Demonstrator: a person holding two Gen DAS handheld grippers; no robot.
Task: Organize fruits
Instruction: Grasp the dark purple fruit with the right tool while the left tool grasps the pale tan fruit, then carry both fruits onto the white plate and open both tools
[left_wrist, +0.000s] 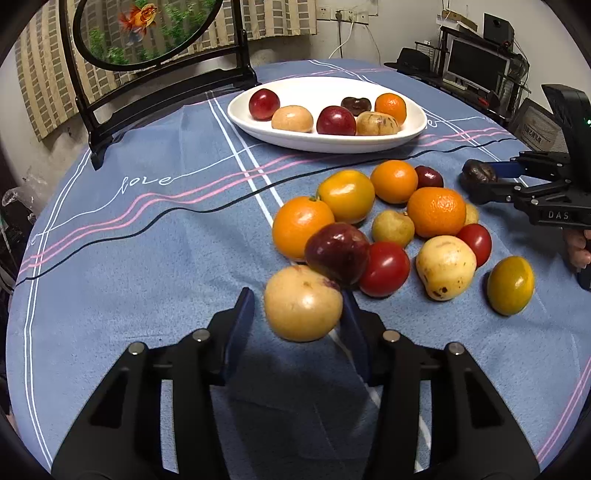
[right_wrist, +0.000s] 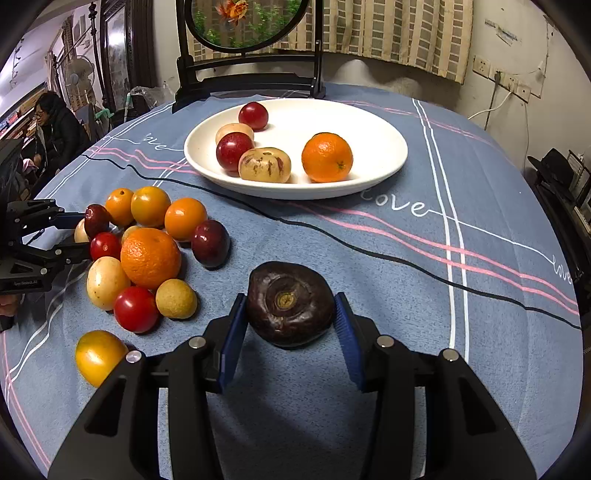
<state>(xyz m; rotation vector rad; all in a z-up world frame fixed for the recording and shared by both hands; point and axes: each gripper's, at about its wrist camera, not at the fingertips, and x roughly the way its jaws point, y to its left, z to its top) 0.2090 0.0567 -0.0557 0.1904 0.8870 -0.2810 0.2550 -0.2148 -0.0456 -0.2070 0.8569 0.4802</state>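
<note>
**Fruit in both grippers above the blue cloth**

Left wrist view: left gripper (left_wrist: 301, 308) has a pale tan round fruit (left_wrist: 303, 303) between its blue pads. The right pad touches the fruit; a sliver of cloth shows beside the left pad, so whether the grip is firm I cannot tell. Just beyond lies the loose pile of fruit (left_wrist: 391, 221) on the blue tablecloth (left_wrist: 147, 258): oranges, red and yellow tomatoes, dark plums, pale pears. Farther back stands the white plate (left_wrist: 251, 118) with six fruits on it. At the right edge, the right gripper (left_wrist: 480, 181) carries a dark fruit.

Right wrist view: right gripper (right_wrist: 290, 314) is clamped on a dark brown-purple fruit (right_wrist: 290, 302), both pads pressing its sides, stem end facing the camera. The plate lies ahead, the pile to the left, a yellow tomato (right_wrist: 98, 354) apart from it.
</note>
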